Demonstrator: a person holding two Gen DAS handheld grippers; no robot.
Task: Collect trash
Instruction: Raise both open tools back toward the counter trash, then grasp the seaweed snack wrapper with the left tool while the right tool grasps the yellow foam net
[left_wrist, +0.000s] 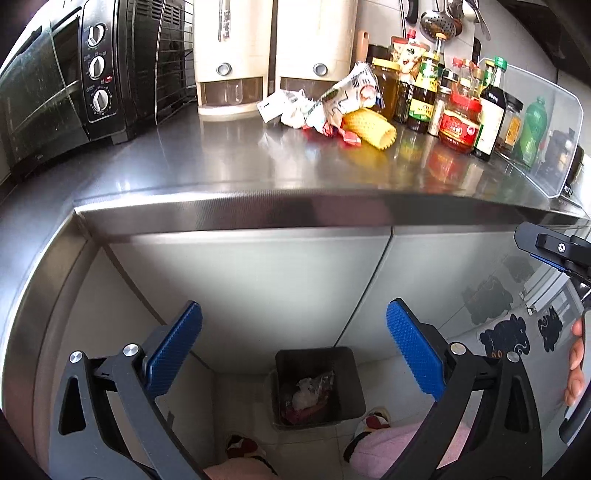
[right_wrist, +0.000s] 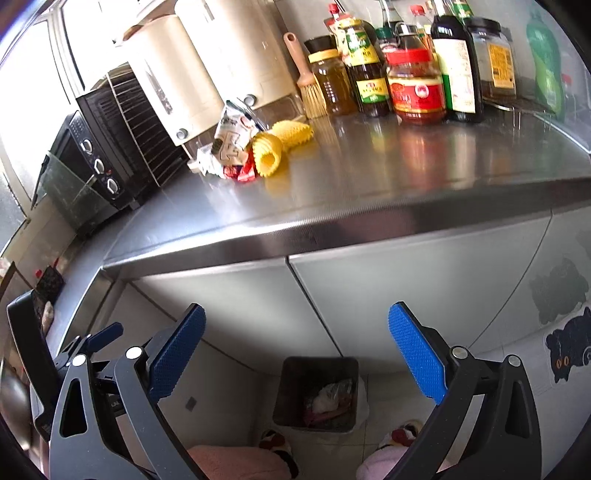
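Note:
A heap of trash lies at the back of the steel counter (left_wrist: 221, 166): a crumpled printed snack bag (left_wrist: 343, 96) (right_wrist: 231, 138), white crumpled paper (left_wrist: 291, 110), small red wrappers (left_wrist: 345, 136) (right_wrist: 240, 171) and yellow foam fruit netting (left_wrist: 373, 127) (right_wrist: 282, 146). A dark bin (left_wrist: 317, 387) (right_wrist: 319, 391) with wrappers inside stands on the floor below. My left gripper (left_wrist: 293, 354) is open and empty, held low in front of the cabinet doors above the bin. My right gripper (right_wrist: 297, 358) is likewise open and empty; its tip (left_wrist: 554, 251) shows at the left wrist view's right edge.
A black toaster oven (left_wrist: 74, 74) (right_wrist: 92, 166) stands at the left, two cream dispensers (left_wrist: 273, 55) (right_wrist: 207, 70) behind the trash, several sauce bottles and jars (left_wrist: 461, 110) (right_wrist: 413, 74) at the right with a clear splash guard (left_wrist: 546, 122). A person's slippers (right_wrist: 399, 435) are beside the bin.

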